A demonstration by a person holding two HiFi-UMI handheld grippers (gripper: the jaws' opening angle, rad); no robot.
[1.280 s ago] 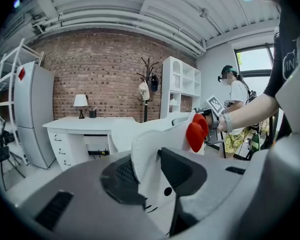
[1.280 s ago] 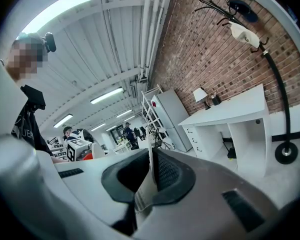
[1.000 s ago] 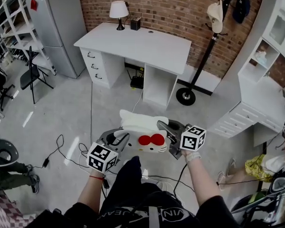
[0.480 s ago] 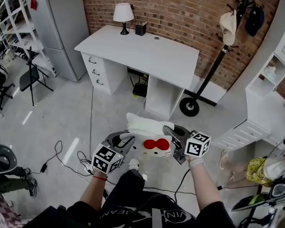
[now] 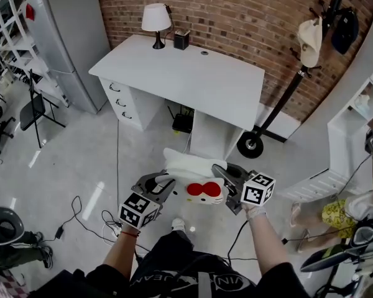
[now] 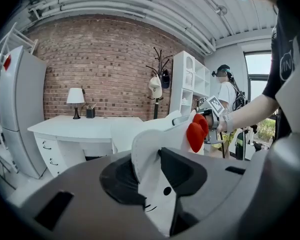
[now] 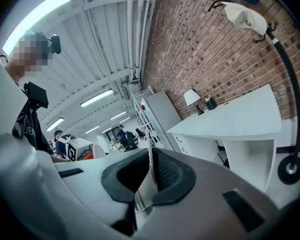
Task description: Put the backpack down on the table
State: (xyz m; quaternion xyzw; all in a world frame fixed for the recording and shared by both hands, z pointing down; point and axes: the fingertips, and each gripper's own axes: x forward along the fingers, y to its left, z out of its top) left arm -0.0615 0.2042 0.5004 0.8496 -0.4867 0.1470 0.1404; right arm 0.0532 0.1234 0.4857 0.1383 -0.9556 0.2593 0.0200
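A white cat-face backpack [image 5: 188,166] with a red bow [image 5: 204,189] hangs in the air between my two grippers, over the floor in front of the white table [image 5: 193,79]. My left gripper [image 5: 163,185] is shut on the bag's left side; in the left gripper view the white bag [image 6: 157,154] fills the gap between the dark pads of that gripper [image 6: 155,179]. My right gripper [image 5: 227,176] is shut on the bag's right edge, and a thin white edge of the backpack [image 7: 146,186] is pinched in its jaws [image 7: 147,179].
On the table's back left stand a lamp [image 5: 155,18] and a small black box [image 5: 181,40]. A coat stand [image 5: 285,101] rises at the right, white shelving [image 5: 360,129] further right, a grey cabinet [image 5: 68,36] at the left. Cables [image 5: 81,207] lie on the floor.
Both grippers and the backpack have travelled forward together toward the table, which now looks nearer and larger. The grip on the bag looks the same.
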